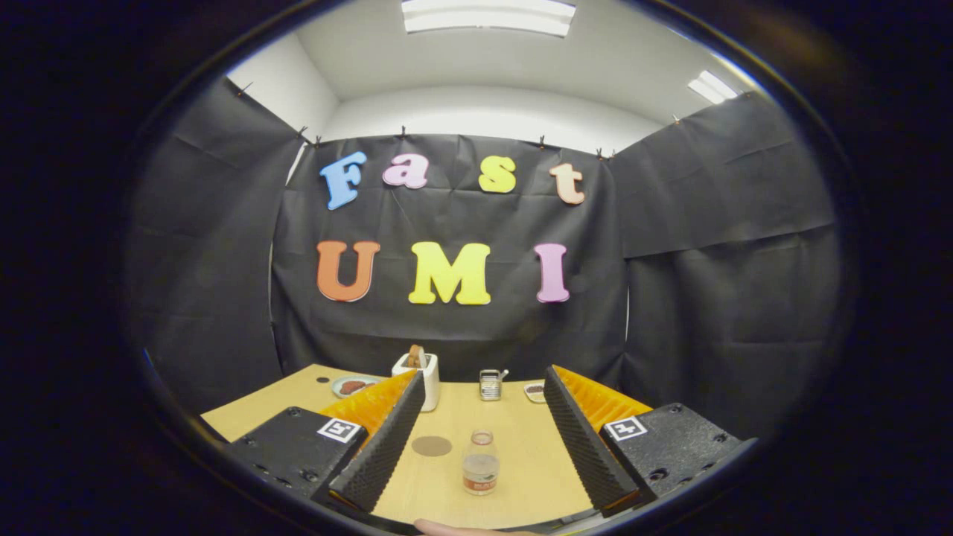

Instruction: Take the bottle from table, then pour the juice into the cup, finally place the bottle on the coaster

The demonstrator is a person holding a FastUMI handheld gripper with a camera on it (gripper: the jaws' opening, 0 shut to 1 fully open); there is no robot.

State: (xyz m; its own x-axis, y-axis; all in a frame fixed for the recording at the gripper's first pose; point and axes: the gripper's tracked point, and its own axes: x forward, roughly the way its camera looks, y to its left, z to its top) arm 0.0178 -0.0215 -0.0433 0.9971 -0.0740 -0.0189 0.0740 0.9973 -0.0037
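Gripper view, and we start at the claw (484, 439) itself: two wedge-shaped fingers (383, 447), their inner faces ribbed like saw teeth, spread wide apart with nothing between the pads. It is open and holds nothing. Each finger is backed by a blocky matte housing carrying one square printed marker, so two markers in all.

Now the bottle (480, 463): one small clear bottle, standing upright on the pale wood-grain table (521, 484), in the open gap between the two fingers, roughly midway and touching neither. It has a rounded body, a band of label low on it, a pale liquid inside and a narrower neck on top. It sits nearer the finger roots than the fingertips.

Just to the left of the bottle lies the coaster (432, 446), one flat round disc, dull brown, flush on the table and close to the left finger's ribbed face, apart from the bottle.

Beyond the bottle, toward the back edge of the table, stands one small metal cup (490, 385) with a shiny ribbed wall and a handle sticking out to its right. Left of that, behind the left fingertip, is one white boxy holder (421, 376) with something brown poking out of the top. Further left is one round plate (351, 385) with dark reddish food on it, and right of the cup, partly hidden by the right finger, one small dish (534, 391); what it holds I cannot tell.

Below the bottle, at the near edge, a sliver of a fingertip (454, 528) peeks in.
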